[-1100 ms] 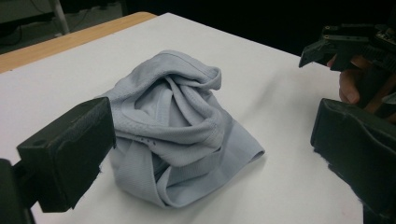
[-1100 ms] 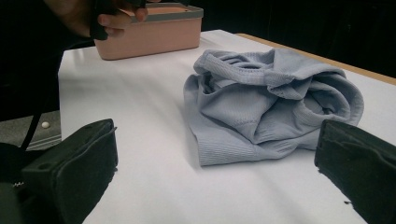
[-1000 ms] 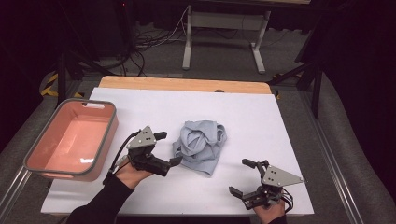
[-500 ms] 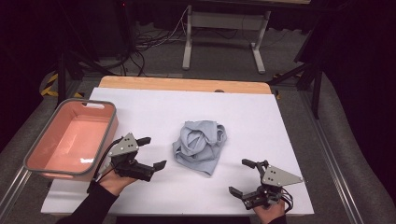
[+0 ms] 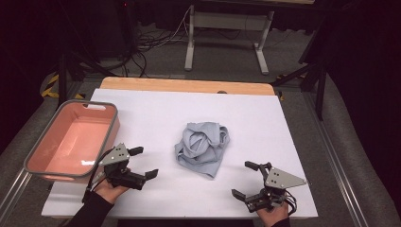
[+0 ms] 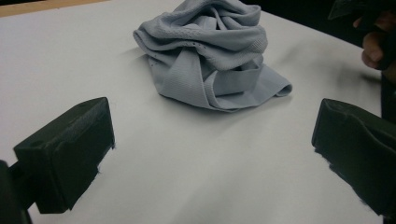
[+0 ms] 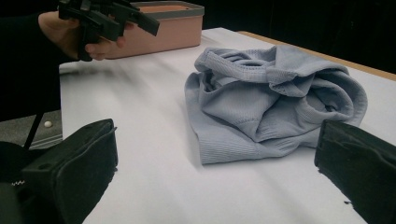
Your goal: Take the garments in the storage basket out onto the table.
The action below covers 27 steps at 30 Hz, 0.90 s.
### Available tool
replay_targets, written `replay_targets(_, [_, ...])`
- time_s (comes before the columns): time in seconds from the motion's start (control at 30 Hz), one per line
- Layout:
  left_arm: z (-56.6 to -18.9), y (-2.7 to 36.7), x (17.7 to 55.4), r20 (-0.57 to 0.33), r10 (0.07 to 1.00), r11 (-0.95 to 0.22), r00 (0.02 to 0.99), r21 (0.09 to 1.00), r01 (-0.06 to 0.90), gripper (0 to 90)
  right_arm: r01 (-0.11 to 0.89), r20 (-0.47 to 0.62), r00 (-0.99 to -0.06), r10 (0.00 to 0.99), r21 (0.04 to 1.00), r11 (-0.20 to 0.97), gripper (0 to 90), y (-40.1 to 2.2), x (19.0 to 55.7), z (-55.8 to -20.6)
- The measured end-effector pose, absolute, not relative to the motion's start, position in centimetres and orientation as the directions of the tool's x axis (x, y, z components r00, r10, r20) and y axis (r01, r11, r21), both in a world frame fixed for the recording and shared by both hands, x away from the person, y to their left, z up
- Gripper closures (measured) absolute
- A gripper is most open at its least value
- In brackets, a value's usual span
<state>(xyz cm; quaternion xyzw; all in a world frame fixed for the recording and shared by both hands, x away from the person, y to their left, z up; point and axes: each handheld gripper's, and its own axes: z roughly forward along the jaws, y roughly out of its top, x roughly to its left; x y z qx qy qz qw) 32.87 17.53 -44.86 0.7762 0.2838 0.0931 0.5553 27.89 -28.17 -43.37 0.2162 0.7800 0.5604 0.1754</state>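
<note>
One crumpled grey-blue cloth (image 5: 202, 148) lies near the middle of the white tabletop (image 5: 246, 113), bunched into loose folds with a flat corner pointing toward my near edge. Nothing touches it. From the left gripper view the cloth (image 6: 215, 51) sits ahead of my jaws and apart from them; from the right gripper view it (image 7: 275, 100) lies just beyond the jaws, again with bare tabletop between.

My left tongs (image 5: 144, 163) hover near the front left of the tabletop, just beside the bin, jaws spread wide and empty, pointing toward the cloth. My left hand (image 5: 109, 190) grips them from below, sleeve dark. My right tongs (image 5: 243, 180) sit near the front right corner, jaws likewise wide apart and holding nothing, angled toward the cloth.

A pink bin (image 5: 73, 142) with a grey rim rests at the left edge of the tabletop, well apart from the cloth. It looks empty inside. A strip of bare wood (image 5: 184, 85) shows along the far edge of the tabletop.
</note>
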Motion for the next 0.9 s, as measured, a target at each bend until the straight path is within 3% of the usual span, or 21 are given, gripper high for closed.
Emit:
replay_targets(0.67, [-46.9,19.0,31.6,-0.136,0.586,-0.172,0.799,0.943,0.286,0.9,0.135,-0.037,-0.847,0.531,0.95,0.28,0.1,-28.2,27.8,-43.3])
replay_targets(0.9, [-47.0,19.2,31.7,-0.18,0.575,-0.15,0.798,0.936,0.319,1.8,0.134,-0.037,-0.848,0.529,0.951,0.28,0.1,-28.0,27.9,-43.3])
